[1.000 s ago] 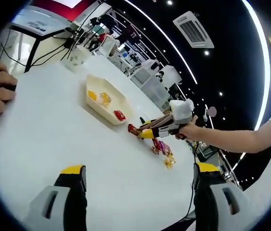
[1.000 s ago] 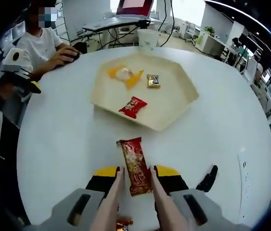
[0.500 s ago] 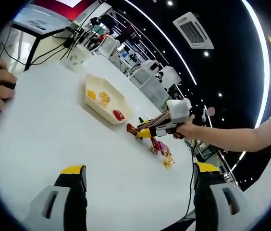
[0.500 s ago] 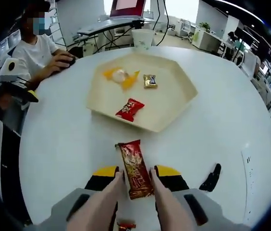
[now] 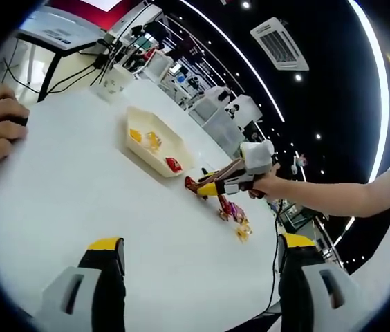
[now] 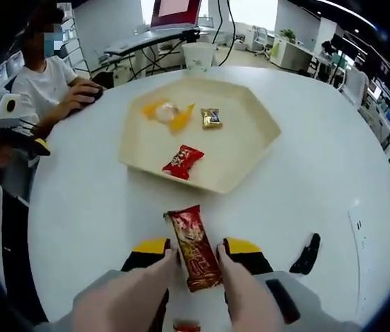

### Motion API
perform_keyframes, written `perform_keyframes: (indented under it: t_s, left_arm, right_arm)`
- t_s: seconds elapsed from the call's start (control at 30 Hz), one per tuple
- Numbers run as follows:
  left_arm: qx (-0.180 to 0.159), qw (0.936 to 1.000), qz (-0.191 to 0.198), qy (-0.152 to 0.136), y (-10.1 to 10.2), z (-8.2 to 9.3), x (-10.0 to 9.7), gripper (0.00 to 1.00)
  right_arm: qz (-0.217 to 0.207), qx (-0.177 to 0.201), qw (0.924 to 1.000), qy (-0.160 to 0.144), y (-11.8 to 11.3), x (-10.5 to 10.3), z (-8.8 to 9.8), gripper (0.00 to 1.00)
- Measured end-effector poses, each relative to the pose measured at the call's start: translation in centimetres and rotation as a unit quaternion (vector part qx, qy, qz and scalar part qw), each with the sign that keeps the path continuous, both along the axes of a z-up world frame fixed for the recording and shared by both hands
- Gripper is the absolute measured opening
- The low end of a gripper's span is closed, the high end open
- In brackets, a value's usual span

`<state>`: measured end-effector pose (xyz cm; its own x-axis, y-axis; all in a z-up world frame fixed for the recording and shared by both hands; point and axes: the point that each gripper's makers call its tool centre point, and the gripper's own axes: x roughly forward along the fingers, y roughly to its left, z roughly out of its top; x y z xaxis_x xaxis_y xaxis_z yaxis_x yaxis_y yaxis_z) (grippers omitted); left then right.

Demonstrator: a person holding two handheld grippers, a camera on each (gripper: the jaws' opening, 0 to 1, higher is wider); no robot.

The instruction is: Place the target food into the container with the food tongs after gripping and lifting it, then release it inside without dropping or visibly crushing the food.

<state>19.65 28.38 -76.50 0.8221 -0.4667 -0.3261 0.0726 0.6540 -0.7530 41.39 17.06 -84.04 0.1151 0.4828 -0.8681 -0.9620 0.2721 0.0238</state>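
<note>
A long red snack packet is pinched between the two pale arms of the food tongs. My right gripper is shut on the tongs, just short of the cream hexagonal tray. The tray holds a red candy, an orange-yellow candy and a small gold-brown one. In the left gripper view the right gripper holds the packet close above the white table, beside the tray. My left gripper is open and holds nothing.
Loose wrapped candies lie on the round white table behind the right gripper. A paper cup stands beyond the tray. A black object lies at the right. A seated person's hand rests on a mouse at the table's left edge.
The right gripper view has drifted a little, so the tray sits slightly higher and further left. The packet stays pinched in the tongs. The left gripper has not moved.
</note>
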Motion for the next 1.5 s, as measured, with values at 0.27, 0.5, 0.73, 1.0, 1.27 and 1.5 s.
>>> perform_keyframes:
  t_s: [0.27,0.5,0.73,1.0,1.27,1.5]
  left_arm:
    - [-0.001,1.0,-0.007,0.005,-0.3,-0.1,0.0,0.92]
    - [0.003,1.0,-0.006,-0.006,0.3,1.0,0.7,0.92]
    - [0.011,0.9998,-0.015,-0.009,0.0,1.6,0.7,0.92]
    - [0.014,0.9995,-0.022,-0.016,-1.0,2.6,0.1,0.92]
    - [0.019,0.9993,-0.026,-0.017,-1.7,3.1,-0.9,0.92]
    - [0.023,0.9985,-0.044,-0.023,-2.7,3.8,-1.1,0.92]
  right_arm:
    - [0.016,0.024,0.9996,-0.001,1.4,-0.4,0.2,0.34]
    - [-0.007,0.007,0.9999,-0.011,1.1,0.1,0.1,0.28]
    - [-0.059,0.034,0.9976,-0.012,0.6,1.0,0.2,0.23]
    - [-0.215,0.128,0.9649,0.081,1.3,1.5,1.2,0.23]
    - [-0.217,0.148,0.9621,0.073,1.4,0.1,2.3,0.22]
    - [-0.257,0.206,0.9411,0.075,0.6,-1.8,4.7,0.22]
